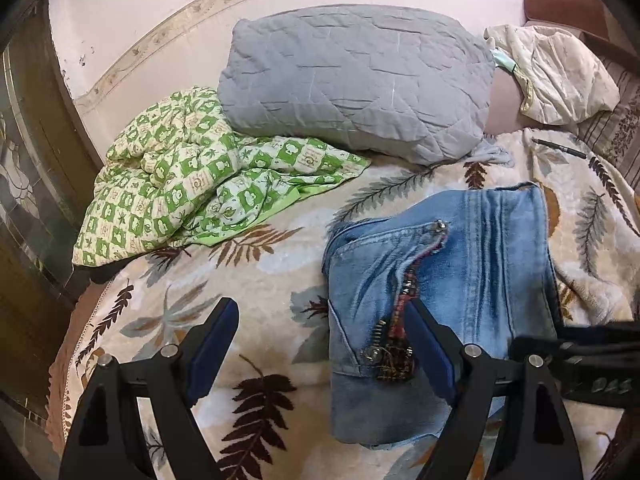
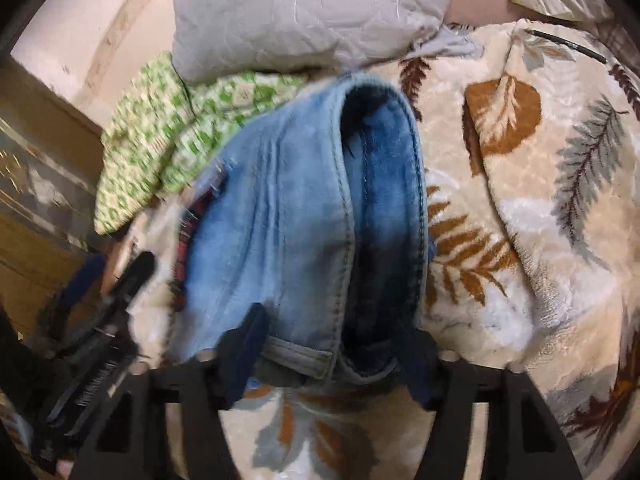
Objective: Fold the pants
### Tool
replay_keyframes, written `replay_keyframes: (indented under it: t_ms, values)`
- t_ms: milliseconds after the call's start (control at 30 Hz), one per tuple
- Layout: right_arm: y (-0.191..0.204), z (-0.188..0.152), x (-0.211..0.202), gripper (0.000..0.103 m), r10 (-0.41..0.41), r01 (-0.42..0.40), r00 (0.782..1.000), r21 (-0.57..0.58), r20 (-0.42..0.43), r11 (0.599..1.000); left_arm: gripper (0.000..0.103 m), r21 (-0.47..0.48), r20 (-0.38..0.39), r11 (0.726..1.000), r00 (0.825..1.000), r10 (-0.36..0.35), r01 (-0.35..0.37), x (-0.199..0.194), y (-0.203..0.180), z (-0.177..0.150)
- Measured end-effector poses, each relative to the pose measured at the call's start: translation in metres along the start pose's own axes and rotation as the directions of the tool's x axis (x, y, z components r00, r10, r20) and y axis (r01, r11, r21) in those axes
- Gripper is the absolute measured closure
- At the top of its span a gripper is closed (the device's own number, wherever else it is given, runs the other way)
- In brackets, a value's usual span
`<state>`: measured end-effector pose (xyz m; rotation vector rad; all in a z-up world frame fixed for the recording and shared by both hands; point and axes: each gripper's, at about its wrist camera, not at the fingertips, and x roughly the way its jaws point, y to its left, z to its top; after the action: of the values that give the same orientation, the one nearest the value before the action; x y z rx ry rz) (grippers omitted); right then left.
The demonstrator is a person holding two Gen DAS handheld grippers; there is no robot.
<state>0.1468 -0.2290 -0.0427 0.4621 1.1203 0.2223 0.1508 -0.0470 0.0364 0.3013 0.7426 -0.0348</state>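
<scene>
I see a cream blanket point(image 1: 280, 264) printed with brown and grey leaves spread over the bed. At its far side a grey quilted pillow point(image 1: 356, 76) leans against the pale wall point(image 1: 132, 16), its near edge resting on a crumpled green-and-white checked cloth point(image 1: 188, 176). To the right of the pillow sits a cream bundle point(image 1: 560, 76), with a dark pen point(image 1: 560, 148) lying on the blanket near it.

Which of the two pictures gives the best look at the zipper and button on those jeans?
The left wrist view. There the jeans lie folded on the blanket with the open fly facing up, so the zipper and the button are sharp. The right wrist view is blurred and shows mainly the waistband; the fly is barely visible.
</scene>
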Motion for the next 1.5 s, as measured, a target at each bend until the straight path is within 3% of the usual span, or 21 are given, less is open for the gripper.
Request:
replay_keyframes:
  t_ms: [133, 267, 433, 533, 633, 800, 900, 1000, 1067, 1100, 1133, 1233, 1333, 1500]
  values:
    - [0.01, 0.003, -0.021, 0.046, -0.001, 0.005, 0.999, -0.064, 0.055, 0.998, 0.018, -0.034, 0.004, 0.998, 0.998, -0.059, 0.059, -0.005, 0.009, 0.002]
    - [0.0, 0.009, -0.048, 0.03, 0.002, 0.004, 0.991, -0.044, 0.137, 0.999, 0.018, -0.056, -0.002, 0.996, 0.998, -0.066, 0.066, -0.003, 0.013, 0.002]
    - [-0.023, 0.016, -0.042, 0.029, 0.005, -0.013, 0.994, 0.064, 0.111, 0.998, 0.018, -0.027, 0.012, 0.999, 0.999, -0.039, 0.04, -0.004, 0.003, 0.001]
    - [-0.029, 0.014, -0.03, 0.029, 0.046, -0.052, 0.997, 0.104, 0.067, 0.993, 0.018, -0.038, -0.003, 0.996, 0.997, -0.083, 0.083, -0.004, 0.003, 0.001]
    - [-0.038, 0.013, -0.027, 0.029, 0.076, -0.083, 0.995, 0.143, 0.058, 0.986, 0.018, -0.028, 0.004, 0.998, 0.998, -0.059, 0.059, -0.003, 0.004, -0.001]
    - [-0.034, 0.011, -0.034, 0.029, -0.041, 0.03, 0.994, 0.107, 0.098, 0.994, 0.018, -0.034, 0.018, 0.997, 0.997, -0.068, 0.069, -0.007, 0.004, 0.0]
    - [-0.031, 0.014, -0.039, 0.029, -0.024, 0.014, 0.994, 0.091, 0.111, 0.996, 0.018, -0.026, 0.004, 0.997, 0.998, -0.07, 0.07, -0.004, 0.002, -0.001]
    - [-0.029, 0.017, -0.046, 0.029, -0.059, 0.049, 0.988, 0.075, 0.143, 0.996, 0.018, -0.024, 0.011, 0.998, 0.998, -0.056, 0.056, -0.004, 0.001, -0.002]
    - [-0.025, 0.019, -0.057, 0.029, -0.119, 0.11, 0.971, 0.058, 0.206, 0.992, 0.018, -0.017, 0.013, 0.998, 0.998, -0.057, 0.057, -0.004, -0.002, -0.002]
    - [-0.02, 0.02, -0.064, 0.029, -0.176, 0.173, 0.952, 0.033, 0.251, 0.984, 0.018, -0.015, 0.013, 0.998, 0.998, -0.057, 0.057, -0.004, -0.002, -0.003]
    - [-0.018, 0.02, -0.066, 0.029, -0.182, 0.182, 0.948, 0.024, 0.262, 0.983, 0.018, -0.015, 0.015, 0.998, 0.998, -0.053, 0.053, -0.004, -0.002, -0.003]
    - [-0.023, 0.021, -0.067, 0.029, -0.094, 0.086, 0.965, 0.041, 0.244, 0.995, 0.018, -0.026, 0.014, 0.998, 0.998, -0.061, 0.062, -0.004, 0.001, -0.003]
    - [-0.023, 0.02, -0.065, 0.029, -0.107, 0.1, 0.965, 0.041, 0.241, 0.994, 0.018, -0.044, 0.005, 0.997, 0.998, -0.067, 0.067, -0.001, 0.005, -0.003]
    - [-0.018, 0.019, -0.067, 0.029, -0.06, 0.057, 0.967, 0.021, 0.249, 0.998, 0.018, -0.054, -0.004, 0.996, 0.997, -0.073, 0.073, 0.001, 0.006, -0.003]
